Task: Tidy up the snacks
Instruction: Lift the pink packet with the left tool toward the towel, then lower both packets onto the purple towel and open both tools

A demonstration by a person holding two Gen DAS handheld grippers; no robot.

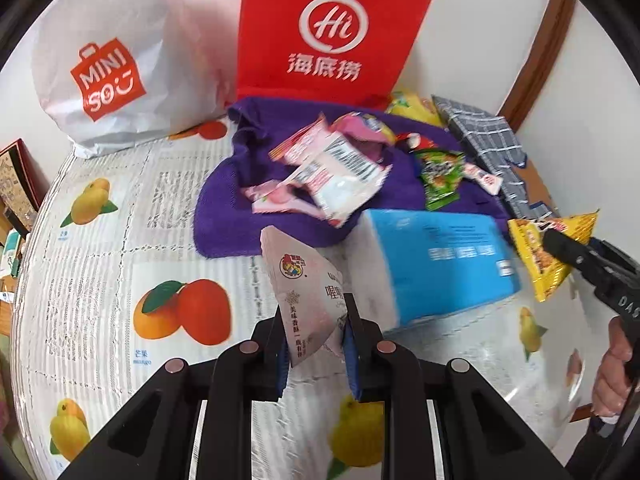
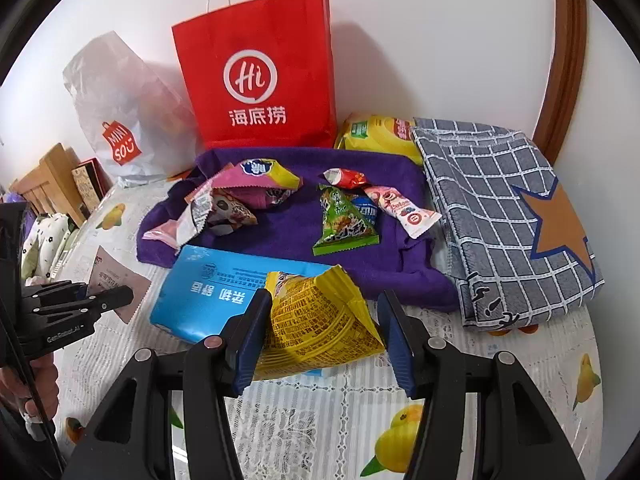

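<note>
We see plain white wall (image 2: 420, 40) behind tabletop's far edge, evenly lit, soft shadows only. Brown wooden frame (image 2: 568, 60) runs up wall past far right corner. Tabletop (image 1: 100, 240) wears white lace-pattern cloth printed with mangoes. Beyond left edge: light wooden furniture (image 2: 48, 184), dark framed box (image 2: 90, 184) beside it, floral fabric (image 2: 48, 236) lower down.

L gripper (image 1: 316, 344) clamped on pale packet (image 1: 308, 300); R gripper (image 2: 324, 336) pinching yellow packet (image 2: 316, 320), both angled down.

pale pink packet (image 1: 308, 292): held aloft, tilted | yellow packet (image 2: 320, 320): crumpled, above blue box (image 2: 200, 300)
</note>
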